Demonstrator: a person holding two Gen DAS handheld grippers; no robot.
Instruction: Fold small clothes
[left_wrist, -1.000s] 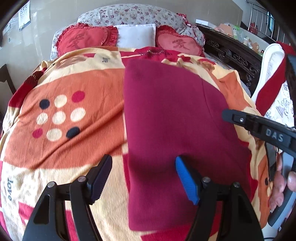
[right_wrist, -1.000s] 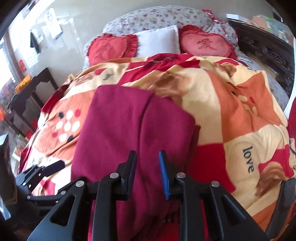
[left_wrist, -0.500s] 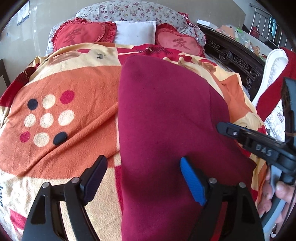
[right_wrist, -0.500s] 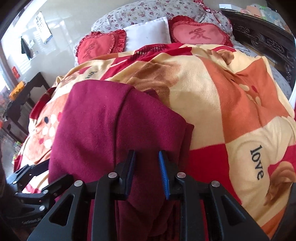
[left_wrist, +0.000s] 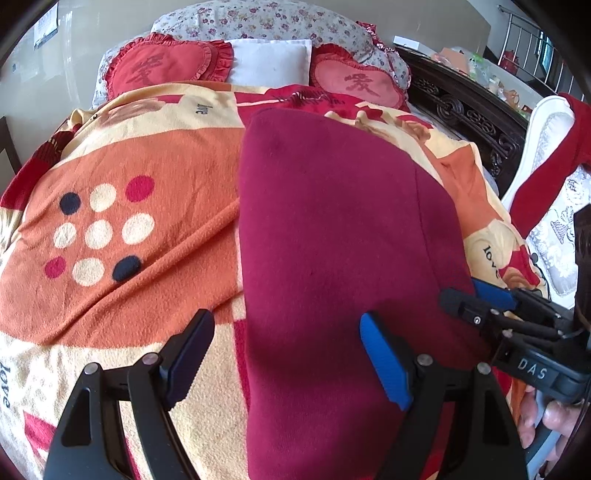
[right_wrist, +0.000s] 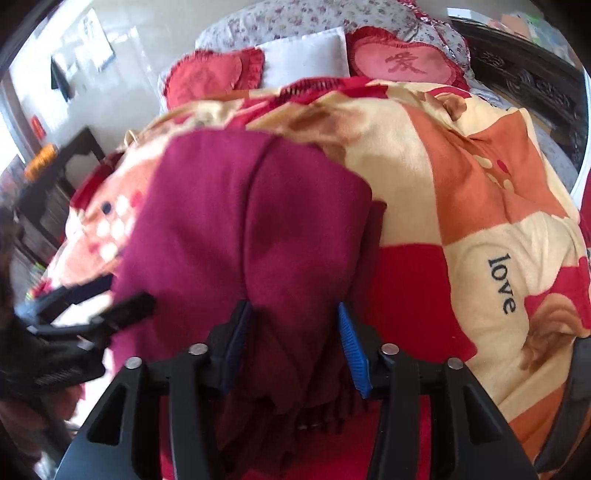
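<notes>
right gripper (right_wrist: 295, 341) jaws opening around garment (right_wrist: 240, 229)

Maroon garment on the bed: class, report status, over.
Left claw open, empty, over garment's left edge. Right claw opening, bunched cloth between its fingers. Maroon garment folded lengthwise on blanket. Nothing in the way.

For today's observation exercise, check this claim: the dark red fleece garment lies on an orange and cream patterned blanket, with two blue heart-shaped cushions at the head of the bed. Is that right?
Not quite. The dark red fleece garment does lie on the orange and cream patterned blanket, but the two heart-shaped cushions at the head of the bed are red, not blue. The left wrist view shows both.
</notes>
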